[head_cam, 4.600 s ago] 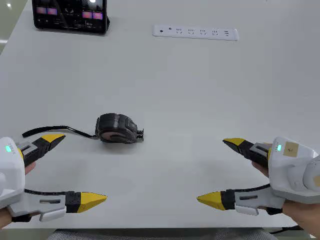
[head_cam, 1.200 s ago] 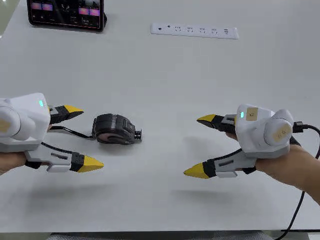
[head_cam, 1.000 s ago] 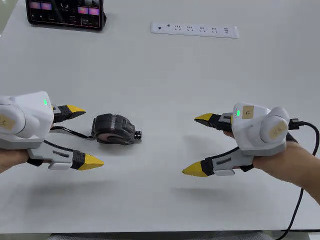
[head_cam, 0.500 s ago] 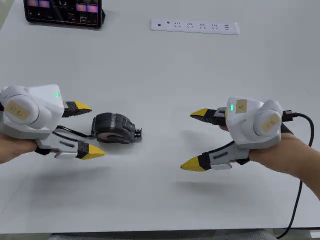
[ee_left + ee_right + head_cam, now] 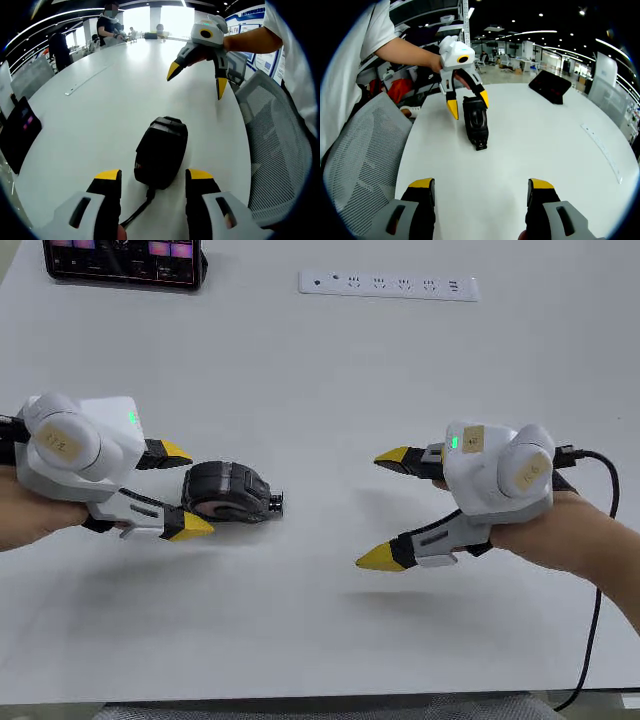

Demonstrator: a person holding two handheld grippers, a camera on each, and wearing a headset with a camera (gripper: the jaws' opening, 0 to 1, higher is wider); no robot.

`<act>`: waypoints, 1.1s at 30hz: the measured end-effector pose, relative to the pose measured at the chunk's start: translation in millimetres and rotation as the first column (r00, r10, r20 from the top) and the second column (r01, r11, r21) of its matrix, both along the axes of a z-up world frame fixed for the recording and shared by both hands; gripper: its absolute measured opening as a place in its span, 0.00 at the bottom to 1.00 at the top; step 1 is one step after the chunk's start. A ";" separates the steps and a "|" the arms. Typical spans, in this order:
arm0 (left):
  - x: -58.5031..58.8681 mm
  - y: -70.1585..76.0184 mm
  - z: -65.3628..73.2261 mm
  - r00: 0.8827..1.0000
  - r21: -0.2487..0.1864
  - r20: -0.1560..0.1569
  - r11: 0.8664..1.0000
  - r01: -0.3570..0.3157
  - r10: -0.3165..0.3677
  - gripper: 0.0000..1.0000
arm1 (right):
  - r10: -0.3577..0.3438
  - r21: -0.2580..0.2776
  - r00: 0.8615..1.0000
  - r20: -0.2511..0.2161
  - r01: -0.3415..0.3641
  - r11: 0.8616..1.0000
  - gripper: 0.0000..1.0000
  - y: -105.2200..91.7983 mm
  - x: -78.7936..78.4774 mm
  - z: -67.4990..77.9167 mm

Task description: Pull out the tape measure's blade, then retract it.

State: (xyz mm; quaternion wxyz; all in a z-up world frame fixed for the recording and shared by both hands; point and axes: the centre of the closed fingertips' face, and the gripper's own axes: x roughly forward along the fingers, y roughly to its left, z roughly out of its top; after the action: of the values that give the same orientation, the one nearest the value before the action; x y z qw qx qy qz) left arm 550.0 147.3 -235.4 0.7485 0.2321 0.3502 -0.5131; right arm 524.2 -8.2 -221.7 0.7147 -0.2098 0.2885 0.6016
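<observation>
A black tape measure [image 5: 228, 493] lies on its side on the white table [image 5: 300, 390], its blade hook [image 5: 279, 504] pointing right and the blade fully in. My left gripper [image 5: 188, 490] is open, with its yellow-tipped jaws on either side of the case's rear end and a gap on both sides. In the left gripper view the tape measure [image 5: 161, 152] lies just ahead, between the fingertips [image 5: 107, 175]. My right gripper [image 5: 377, 508] is open and hovers well to the right of the hook. The right gripper view shows the tape measure [image 5: 476, 120] far ahead, with the left gripper [image 5: 468, 105] around it.
A white power strip [image 5: 388, 284] and a dark tablet [image 5: 120, 258] lie at the table's far edge. A black cable [image 5: 600, 570] trails from the right gripper. A grey mesh chair [image 5: 365, 145] stands at the near table edge. Open table lies between the grippers.
My left gripper has moved right, bringing its open jaws around the tape measure's rear end. My right gripper has drifted a little to the left. The tape measure has not moved.
</observation>
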 end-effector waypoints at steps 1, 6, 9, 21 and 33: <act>0.0 -0.3 -0.7 1.000 0.003 -0.001 1.000 0.004 -0.004 0.46 | 0.000 0.000 1.000 0.000 0.000 1.000 0.74 0.5 0.4 0.0; -0.2 -1.2 -5.3 1.000 0.026 -0.004 0.999 0.029 -0.028 0.40 | 0.001 0.002 1.000 -0.001 -0.001 1.000 0.74 2.3 1.6 -0.4; 0.3 -2.7 -5.7 0.999 0.029 -0.006 0.999 0.037 -0.037 0.39 | 0.001 0.003 1.000 -0.002 -0.001 1.000 0.74 3.1 2.0 -1.2; -1.0 -8.4 -9.9 0.997 0.054 -0.015 0.996 0.070 -0.070 0.32 | 0.009 0.010 1.000 -0.006 -0.009 1.000 0.73 7.0 3.3 -3.5; 0.1 -8.2 -10.8 0.996 0.078 -0.005 0.992 0.094 -0.094 0.29 | 0.017 0.013 1.000 -0.007 -0.017 1.000 0.72 10.2 4.5 -5.0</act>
State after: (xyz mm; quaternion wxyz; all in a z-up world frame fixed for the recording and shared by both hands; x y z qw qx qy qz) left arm 550.1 139.1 -246.2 0.7136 0.2773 0.3592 -0.5337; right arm 528.6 2.0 -226.6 0.7097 -0.2055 0.2856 0.6104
